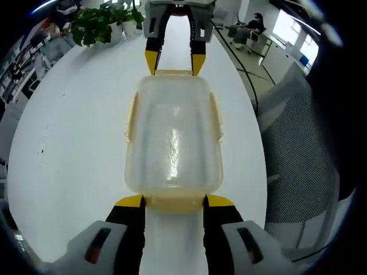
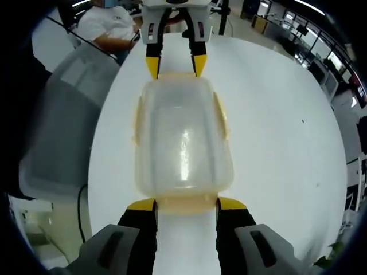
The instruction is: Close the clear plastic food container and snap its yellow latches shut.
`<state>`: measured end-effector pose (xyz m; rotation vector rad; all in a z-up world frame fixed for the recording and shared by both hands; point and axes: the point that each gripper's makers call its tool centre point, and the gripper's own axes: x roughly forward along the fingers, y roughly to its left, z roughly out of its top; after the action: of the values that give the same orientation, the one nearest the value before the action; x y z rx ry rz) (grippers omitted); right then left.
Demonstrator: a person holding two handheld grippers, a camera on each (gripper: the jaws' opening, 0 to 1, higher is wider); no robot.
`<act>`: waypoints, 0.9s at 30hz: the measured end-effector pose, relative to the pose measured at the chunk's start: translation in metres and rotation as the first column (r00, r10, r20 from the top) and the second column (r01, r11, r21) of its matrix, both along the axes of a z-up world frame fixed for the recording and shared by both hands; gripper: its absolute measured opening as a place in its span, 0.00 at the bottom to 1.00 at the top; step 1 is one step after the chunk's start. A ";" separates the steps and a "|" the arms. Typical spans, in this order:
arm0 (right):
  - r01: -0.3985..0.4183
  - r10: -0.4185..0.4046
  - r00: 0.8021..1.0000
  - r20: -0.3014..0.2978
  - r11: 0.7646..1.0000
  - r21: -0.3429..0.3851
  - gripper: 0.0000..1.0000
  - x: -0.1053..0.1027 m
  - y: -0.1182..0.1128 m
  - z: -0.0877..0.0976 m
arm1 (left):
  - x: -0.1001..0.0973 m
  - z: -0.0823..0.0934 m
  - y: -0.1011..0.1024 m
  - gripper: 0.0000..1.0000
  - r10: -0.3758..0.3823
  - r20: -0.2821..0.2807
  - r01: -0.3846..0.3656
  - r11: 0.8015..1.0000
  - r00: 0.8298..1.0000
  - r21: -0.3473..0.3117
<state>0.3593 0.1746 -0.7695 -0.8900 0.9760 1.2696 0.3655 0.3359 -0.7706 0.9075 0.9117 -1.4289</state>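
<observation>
A clear plastic food container (image 1: 174, 137) (image 2: 183, 140) lies on the white table (image 1: 69, 143) (image 2: 287, 132) with its lid on top. Yellow latches run along its long sides (image 1: 131, 117) (image 2: 221, 114) and both short ends. My left gripper (image 1: 175, 201) (image 2: 175, 63) stands open at one short end, its yellow tips on either side of that end latch (image 1: 174, 204). At the opposite end my right gripper (image 2: 187, 204) (image 1: 174, 64) is open too, straddling the latch (image 2: 186, 205) there. Whether the latches are snapped down I cannot tell.
A grey mesh chair (image 1: 298, 154) (image 2: 63, 126) stands close to the table edge beside the container. Potted plants (image 1: 103, 23) sit at the table's far end. A seated person in a white shirt (image 2: 109, 26) is behind the table. Desks lie beyond.
</observation>
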 end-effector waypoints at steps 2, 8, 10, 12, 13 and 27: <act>0.000 0.000 1.000 -0.002 1.000 -0.002 0.39 -0.001 -0.001 -0.002 | -0.001 0.000 -0.001 0.38 0.003 -0.004 -0.003 1.000 1.000 -0.001; -0.015 0.015 1.000 -0.001 1.000 -0.020 0.39 -0.003 -0.003 -0.009 | -0.005 -0.004 -0.004 0.39 0.011 -0.006 -0.011 1.000 1.000 0.008; -0.014 0.013 1.000 -0.004 1.000 -0.021 0.39 -0.003 -0.004 -0.012 | -0.005 -0.007 -0.004 0.39 0.006 0.004 -0.006 1.000 1.000 0.014; -0.017 0.017 1.000 -0.002 1.000 -0.018 0.39 -0.004 -0.002 -0.013 | -0.006 -0.009 -0.003 0.39 -0.009 0.014 0.009 1.000 1.000 0.024; -0.016 0.016 1.000 0.000 1.000 -0.018 0.39 -0.004 -0.002 -0.013 | -0.005 -0.008 -0.003 0.39 -0.003 0.013 0.003 1.000 1.000 0.023; -0.007 0.007 1.000 0.010 1.000 0.003 0.39 -0.003 0.001 -0.016 | -0.004 -0.011 0.001 0.39 0.008 0.025 -0.009 1.000 1.000 0.030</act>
<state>0.3559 0.1756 -0.7854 -0.8973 0.9639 1.2710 0.3616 0.3366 -0.7817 0.9409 0.9196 -1.3970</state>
